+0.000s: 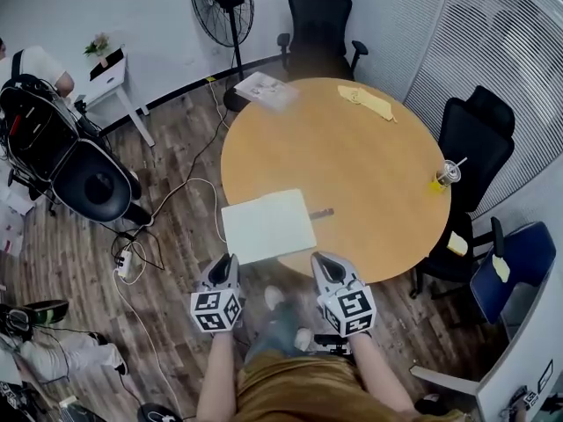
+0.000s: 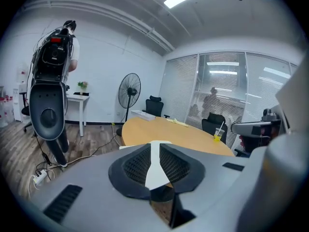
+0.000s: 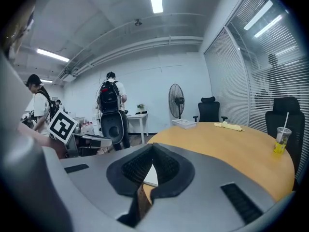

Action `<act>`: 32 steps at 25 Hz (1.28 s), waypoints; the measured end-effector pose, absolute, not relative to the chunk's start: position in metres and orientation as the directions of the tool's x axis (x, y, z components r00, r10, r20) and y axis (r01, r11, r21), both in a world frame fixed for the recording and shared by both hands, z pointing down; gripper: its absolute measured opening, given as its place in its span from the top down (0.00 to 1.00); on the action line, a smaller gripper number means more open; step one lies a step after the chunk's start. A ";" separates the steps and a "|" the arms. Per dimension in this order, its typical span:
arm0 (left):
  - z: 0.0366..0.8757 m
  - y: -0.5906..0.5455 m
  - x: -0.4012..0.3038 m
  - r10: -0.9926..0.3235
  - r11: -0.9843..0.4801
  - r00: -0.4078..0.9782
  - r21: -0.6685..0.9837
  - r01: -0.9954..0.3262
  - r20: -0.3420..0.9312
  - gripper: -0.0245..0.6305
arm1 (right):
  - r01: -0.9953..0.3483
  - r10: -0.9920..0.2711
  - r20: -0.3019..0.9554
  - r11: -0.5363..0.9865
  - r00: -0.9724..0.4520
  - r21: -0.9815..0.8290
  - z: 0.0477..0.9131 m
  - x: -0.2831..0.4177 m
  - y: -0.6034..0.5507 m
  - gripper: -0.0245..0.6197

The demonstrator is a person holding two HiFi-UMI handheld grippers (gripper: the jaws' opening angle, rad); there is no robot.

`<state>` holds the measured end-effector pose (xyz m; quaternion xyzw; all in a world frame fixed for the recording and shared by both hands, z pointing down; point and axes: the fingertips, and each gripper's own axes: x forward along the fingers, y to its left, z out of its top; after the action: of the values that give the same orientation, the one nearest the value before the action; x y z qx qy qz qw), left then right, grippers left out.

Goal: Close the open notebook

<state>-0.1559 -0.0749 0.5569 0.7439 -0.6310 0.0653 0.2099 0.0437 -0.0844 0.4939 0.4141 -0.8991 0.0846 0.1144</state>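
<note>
1. The left hand-held gripper hangs at the near edge of the desk, its jaws a narrow slit apart with nothing in them.
2. The right hand-held gripper is beside it, jaw tips meeting, empty.
3. The notebook lies open, white pages up, at the round desk's near edge, just ahead of both.
4. A cup with a straw stands at the right rim.

Bench: tan wood. Notebook at bench's near edge: white pages. Left hand-held gripper and right hand-held gripper: grey, black-and-white square markers. Cup at bench's right edge: yellow drink. Cloth at bench's far edge: yellow. Floor: brown planks.
</note>
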 end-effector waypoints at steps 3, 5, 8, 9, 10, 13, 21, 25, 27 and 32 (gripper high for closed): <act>0.563 -0.082 -0.158 -0.910 -0.104 0.189 0.237 -0.966 0.369 0.85 | -0.759 -0.715 0.297 0.648 -0.633 -0.060 0.502 0.042 -0.093 0.94; 0.569 -0.086 -0.160 -0.906 -0.099 0.190 0.247 -0.964 0.378 0.85 | -0.756 -0.707 0.314 0.651 -0.634 -0.060 0.509 0.038 -0.099 0.94; 0.584 -0.086 -0.164 -0.894 -0.088 0.196 0.270 -0.959 0.404 0.85 | -0.752 -0.693 0.342 0.656 -0.635 -0.065 0.522 0.033 -0.102 0.94; 0.589 -0.087 -0.165 -0.890 -0.085 0.197 0.274 -0.958 0.412 0.85 | -0.751 -0.688 0.352 0.657 -0.634 -0.068 0.526 0.032 -0.103 0.94; 0.594 -0.087 -0.165 -0.886 -0.082 0.198 0.279 -0.957 0.419 0.85 | -0.750 -0.684 0.361 0.658 -0.634 -0.069 0.530 0.032 -0.105 0.94; 0.608 -0.088 -0.166 -0.876 -0.069 0.199 0.294 -0.953 0.440 0.85 | -0.747 -0.672 0.386 0.661 -0.632 -0.071 0.543 0.031 -0.109 0.94; 0.643 -0.093 -0.164 -0.840 -0.028 0.206 0.340 -0.940 0.501 0.83 | -0.738 -0.636 0.445 0.669 -0.631 -0.090 0.570 0.033 -0.119 0.94; 0.659 -0.101 -0.160 -0.817 -0.005 0.212 0.362 -0.932 0.535 0.79 | -0.730 -0.613 0.473 0.676 -0.632 -0.100 0.582 0.036 -0.128 0.94; 0.667 -0.100 -0.166 -0.810 0.013 0.202 0.362 -0.932 0.550 0.78 | -0.731 -0.606 0.488 0.674 -0.629 -0.105 0.587 0.032 -0.129 0.94; 0.691 -0.094 -0.178 -0.796 0.088 0.165 0.381 -0.920 0.583 0.76 | -0.725 -0.587 0.521 0.683 -0.620 -0.093 0.600 0.031 -0.130 0.94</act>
<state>-0.1780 -0.0944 0.6910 0.6698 -0.6405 0.0851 0.3659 0.0310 -0.1303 0.5998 0.3694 -0.8876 0.1488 0.2314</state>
